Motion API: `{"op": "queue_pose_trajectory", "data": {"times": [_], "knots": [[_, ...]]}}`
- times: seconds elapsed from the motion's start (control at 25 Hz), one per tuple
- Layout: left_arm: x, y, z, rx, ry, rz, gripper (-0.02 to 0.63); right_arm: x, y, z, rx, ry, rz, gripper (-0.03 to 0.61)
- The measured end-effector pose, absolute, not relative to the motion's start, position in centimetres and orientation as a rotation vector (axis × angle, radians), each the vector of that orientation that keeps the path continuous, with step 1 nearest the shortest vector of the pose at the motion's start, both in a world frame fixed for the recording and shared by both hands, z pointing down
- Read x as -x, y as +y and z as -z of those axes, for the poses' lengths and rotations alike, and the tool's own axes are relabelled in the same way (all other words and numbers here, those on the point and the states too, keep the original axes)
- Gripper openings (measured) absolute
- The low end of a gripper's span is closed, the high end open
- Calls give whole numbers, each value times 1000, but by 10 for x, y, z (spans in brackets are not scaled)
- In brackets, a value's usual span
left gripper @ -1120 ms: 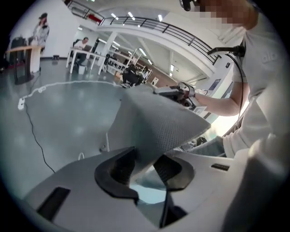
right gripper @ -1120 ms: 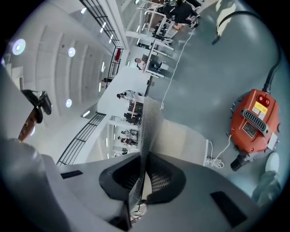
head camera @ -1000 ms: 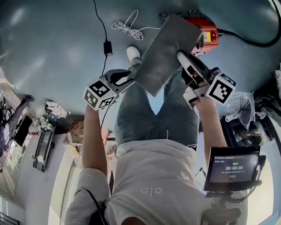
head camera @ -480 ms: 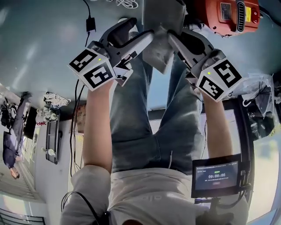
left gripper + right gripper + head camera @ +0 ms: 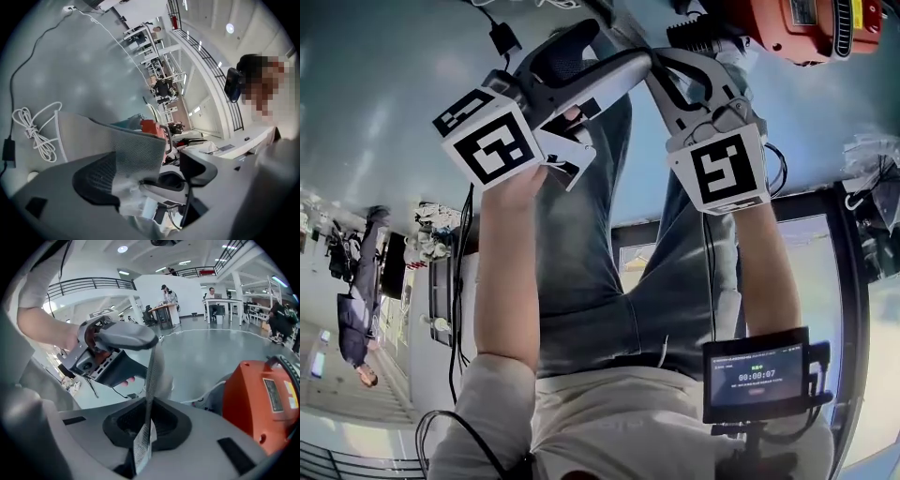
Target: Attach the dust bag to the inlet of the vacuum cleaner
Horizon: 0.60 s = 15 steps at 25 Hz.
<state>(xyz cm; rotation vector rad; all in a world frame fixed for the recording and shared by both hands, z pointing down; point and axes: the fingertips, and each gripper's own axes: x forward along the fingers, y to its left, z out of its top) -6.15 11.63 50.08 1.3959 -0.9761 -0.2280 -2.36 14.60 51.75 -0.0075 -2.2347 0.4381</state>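
Note:
The grey mesh dust bag (image 5: 123,147) hangs between my two grippers. In the right gripper view it shows edge-on as a thin strip (image 5: 151,380), and my right gripper (image 5: 147,430) is shut on its lower edge. My left gripper (image 5: 147,173) has just been opening and its jaws now stand wide apart. The bag lies against one dark pad (image 5: 91,180) without being pinched. In the head view the left gripper (image 5: 609,61) and right gripper (image 5: 670,70) point up-frame, hiding most of the bag. The orange vacuum cleaner (image 5: 802,23) sits on the floor just beyond the right gripper (image 5: 262,399).
A coiled white cable (image 5: 37,126) and a black adapter (image 5: 8,151) lie on the grey floor to the left. The person's jeans-clad legs (image 5: 600,244) are below the grippers. A small monitor (image 5: 757,375) hangs at the person's right side. Desks and people stand far off.
Both grippers have dropped toward the floor and rolled. The left jaws, closed on the bag's corner before, have spread wide. The bag went from a broad flat sheet to mostly hidden.

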Motion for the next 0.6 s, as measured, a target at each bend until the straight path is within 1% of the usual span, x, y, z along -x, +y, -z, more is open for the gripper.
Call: {"op": "queue_pose_trajectory", "data": {"times": [0.12,0.28,0.32,0.4,0.44,0.48,0.6], "knots": [[58,118,-507,-1371,-997,197,410,31,160,-515,42,-2233,-307,31],[55,112,-511,-1226,-1025,295,407,36,177,-503,60,-2268,-138,31],[54,110,-512,-1191,-1024,315,392,36,178,-501,55,-2273,-124,31],[54,110,-518,-1127,-1026,326,273,33,179,-500,41,-2277,-143,31],[55,112,-520,-1103,-1030,328,121,32,180,-501,33,-2278,-169,31],[55,113,-522,-1088,-1034,329,23,31,181,-502,24,-2278,-198,31],[50,118,-525,-1082,-1051,278,17,26,185,-505,-6,-2271,-272,31]]}}
